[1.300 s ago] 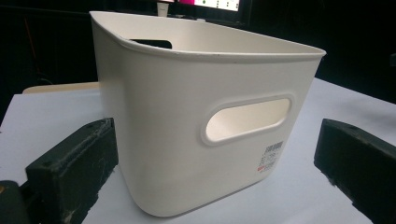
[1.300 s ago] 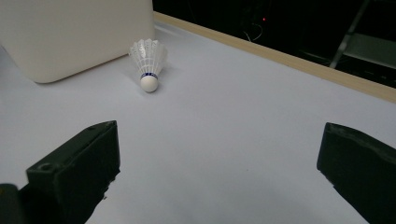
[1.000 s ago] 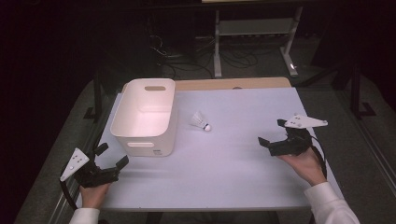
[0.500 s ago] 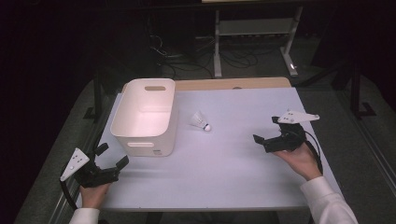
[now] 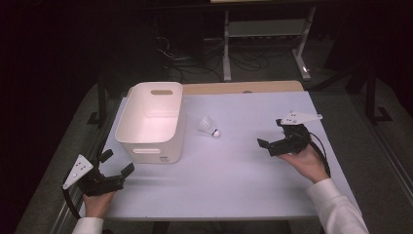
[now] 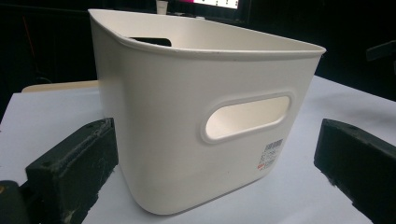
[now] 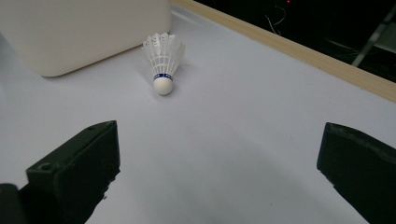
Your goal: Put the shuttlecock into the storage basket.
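The shuttlecock (image 5: pixel 209 126) is seen lying on its side on the desk (image 5: pixel 234 180), just beside the right wall of the white bin (image 5: pixel 151 122) and apart from it. Its long axis is laid across the desk, with the feather skirt turned toward the bin and the round cork nose turned away from it, toward the right gripper (image 5: pixel 272 145). In the right gripper view the shuttlecock (image 7: pixel 162 60) is found ahead of the fingers (image 7: pixel 79 168) and to the left of their centre line, nose first, with a thin blue band around the cork. These fingers are held wide apart, with nothing between them.

The right gripper is judged the nearer of the two; the left gripper (image 5: pixel 117 168) is held at the near left corner of the bin, with the bin between it and the shuttlecock. Its fingers (image 6: pixel 74 163) are likewise spread and empty.

A small barcode sticker (image 6: pixel 271 156) is carried on the bin's near wall below the handle slot; its print is too small to be read.
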`<state>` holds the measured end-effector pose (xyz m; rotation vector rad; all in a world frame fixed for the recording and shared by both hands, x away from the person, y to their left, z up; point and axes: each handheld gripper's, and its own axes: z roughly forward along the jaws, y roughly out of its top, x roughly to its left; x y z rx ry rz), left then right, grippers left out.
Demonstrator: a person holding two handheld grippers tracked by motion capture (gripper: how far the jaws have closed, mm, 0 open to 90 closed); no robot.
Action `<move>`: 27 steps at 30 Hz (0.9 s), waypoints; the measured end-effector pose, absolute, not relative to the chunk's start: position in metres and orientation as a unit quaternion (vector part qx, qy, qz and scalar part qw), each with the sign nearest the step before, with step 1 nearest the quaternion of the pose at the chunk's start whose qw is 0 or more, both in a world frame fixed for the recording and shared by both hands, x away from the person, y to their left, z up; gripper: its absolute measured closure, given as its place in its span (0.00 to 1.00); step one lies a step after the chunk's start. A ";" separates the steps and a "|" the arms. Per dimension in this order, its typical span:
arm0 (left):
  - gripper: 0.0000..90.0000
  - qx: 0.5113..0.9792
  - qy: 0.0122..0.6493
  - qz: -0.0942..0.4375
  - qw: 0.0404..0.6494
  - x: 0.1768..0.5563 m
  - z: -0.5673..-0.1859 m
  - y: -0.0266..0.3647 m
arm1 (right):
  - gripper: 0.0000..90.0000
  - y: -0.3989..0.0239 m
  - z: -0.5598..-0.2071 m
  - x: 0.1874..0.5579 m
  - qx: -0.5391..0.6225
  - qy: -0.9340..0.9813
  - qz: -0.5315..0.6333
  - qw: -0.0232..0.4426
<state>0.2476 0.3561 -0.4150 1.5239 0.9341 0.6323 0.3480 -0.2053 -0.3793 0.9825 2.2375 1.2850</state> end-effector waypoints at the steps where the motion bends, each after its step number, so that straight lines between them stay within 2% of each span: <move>1: 0.00 0.653 0.399 0.272 0.583 0.247 -0.415 0.356 | 0.00 -0.204 -0.380 0.350 0.342 0.800 0.453 0.194; 27: 0.00 0.654 0.399 0.268 0.585 0.247 -0.415 0.356 | 0.00 -0.175 -0.378 0.368 0.331 0.815 0.445 0.170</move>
